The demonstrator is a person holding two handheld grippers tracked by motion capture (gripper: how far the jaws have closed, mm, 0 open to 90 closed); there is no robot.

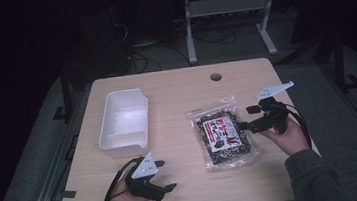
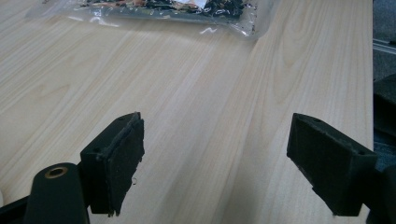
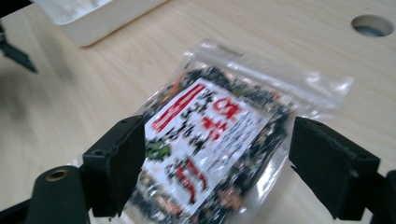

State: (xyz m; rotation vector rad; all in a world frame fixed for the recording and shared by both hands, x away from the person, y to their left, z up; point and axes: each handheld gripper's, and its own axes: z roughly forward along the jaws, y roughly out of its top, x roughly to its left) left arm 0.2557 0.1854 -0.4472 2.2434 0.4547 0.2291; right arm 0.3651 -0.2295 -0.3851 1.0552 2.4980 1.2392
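from the high view, my right gripper (image 1: 250,118) sits at the right edge of the snack bag (image 1: 224,136), its jaws spread apart and pointing left at the bag's upper right side; i cannot tell from here whether they touch the film. the bag lies flat on the wooden table (image 1: 176,100), right of centre, with its red and white label facing up. my left gripper (image 1: 165,175) rests near the front edge of the table, just below the white plastic bin (image 1: 123,120), jaws apart with nothing between them, well apart from the bag.

in the left gripper view, my left gripper (image 2: 215,158) stands wide open over bare wood. the bag's clear sealed edge (image 2: 187,14) runs along the top of the view, far ahead of the jaws.

in the right gripper view, my right gripper (image 3: 215,163) is open and the snack bag (image 3: 210,140) lies between the two black jaws, dark contents and label showing through the plastic. the bag is slightly blurred. the white bin (image 3: 93,18) stands beyond at upper left, and a round cable hole (image 3: 372,24) shows in the tabletop at upper right.
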